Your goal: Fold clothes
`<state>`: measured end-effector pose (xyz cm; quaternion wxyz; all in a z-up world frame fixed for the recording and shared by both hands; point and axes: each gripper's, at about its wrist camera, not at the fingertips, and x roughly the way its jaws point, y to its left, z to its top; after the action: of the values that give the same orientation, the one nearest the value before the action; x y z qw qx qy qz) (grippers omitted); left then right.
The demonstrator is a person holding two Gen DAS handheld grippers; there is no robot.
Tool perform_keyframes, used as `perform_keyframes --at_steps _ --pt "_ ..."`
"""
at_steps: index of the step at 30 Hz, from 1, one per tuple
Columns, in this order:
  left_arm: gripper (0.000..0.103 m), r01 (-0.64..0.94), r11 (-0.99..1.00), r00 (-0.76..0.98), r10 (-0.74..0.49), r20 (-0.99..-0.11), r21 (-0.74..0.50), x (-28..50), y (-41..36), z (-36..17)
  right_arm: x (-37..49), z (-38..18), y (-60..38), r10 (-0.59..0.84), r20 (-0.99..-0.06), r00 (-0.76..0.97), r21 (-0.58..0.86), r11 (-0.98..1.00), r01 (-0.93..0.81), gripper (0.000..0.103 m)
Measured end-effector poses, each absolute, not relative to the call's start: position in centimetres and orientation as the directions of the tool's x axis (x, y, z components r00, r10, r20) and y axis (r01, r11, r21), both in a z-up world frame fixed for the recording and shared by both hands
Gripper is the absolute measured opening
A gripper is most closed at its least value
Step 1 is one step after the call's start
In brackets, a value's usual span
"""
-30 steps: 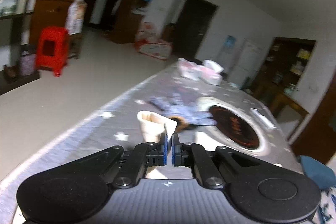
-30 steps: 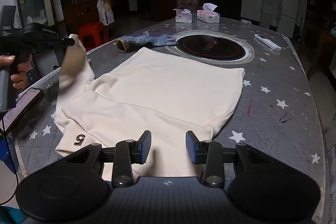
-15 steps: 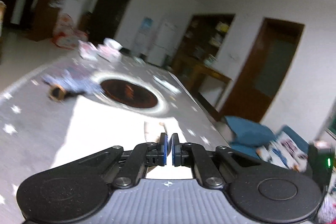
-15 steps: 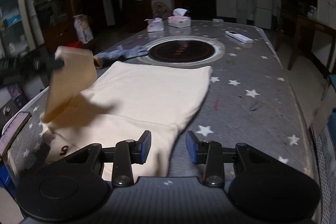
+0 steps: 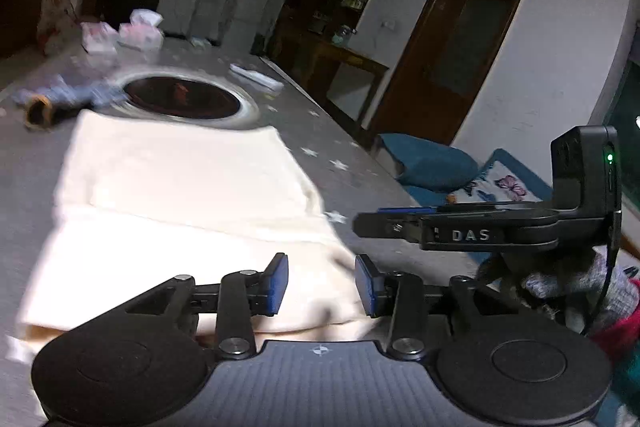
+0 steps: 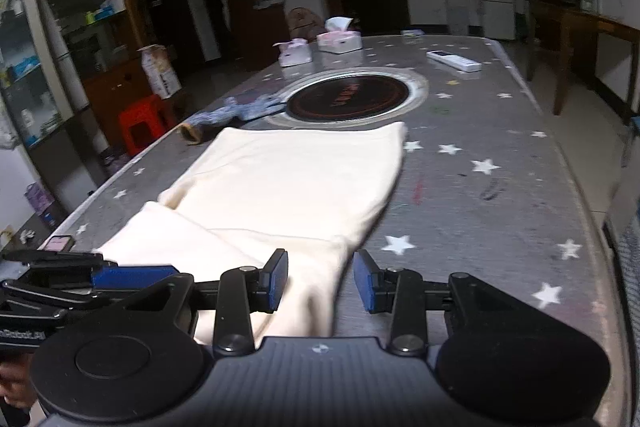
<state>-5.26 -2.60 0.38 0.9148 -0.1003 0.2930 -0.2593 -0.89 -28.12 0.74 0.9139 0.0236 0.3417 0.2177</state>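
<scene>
Left gripper let go of sleeve it pinched a second ago; fingers now spread, empty. Sleeve lay folded across cream sweatshirt, flat on counter. Sleeve fold likely done. Right gripper fingers spread, hovering over near right edge of garment. Blue garment, hotplate, remote, tissue boxes beyond; none blocking.

Each hand-held gripper is black, with blue pads and silver screws.
</scene>
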Motion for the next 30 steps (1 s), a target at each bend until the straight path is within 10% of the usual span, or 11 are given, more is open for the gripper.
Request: perform_keyframes --at_steps 8,15,30 --pt "0.038 0.182 0.926 0.775 -0.342 -0.531 -0.330 -3.7 3.5 -0.4 -0.3 -0.2 -24.7 0.454 -0.637 0.623 0.162 0.869 -0.467 0.036" --pt "0.016 -0.005 0.921 0.747 -0.256 -0.614 -0.390 -2.7 7.2 -2.4 0.3 -1.9 -23.2 0.428 -0.683 0.592 0.116 0.864 -0.490 0.036" --pt "0.016 0.012 0.941 0.746 -0.234 -0.623 -0.338 1.3 6.8 -1.7 -0.1 -1.7 -21.0 0.418 -0.682 0.600 -0.001 0.820 -0.573 0.036"
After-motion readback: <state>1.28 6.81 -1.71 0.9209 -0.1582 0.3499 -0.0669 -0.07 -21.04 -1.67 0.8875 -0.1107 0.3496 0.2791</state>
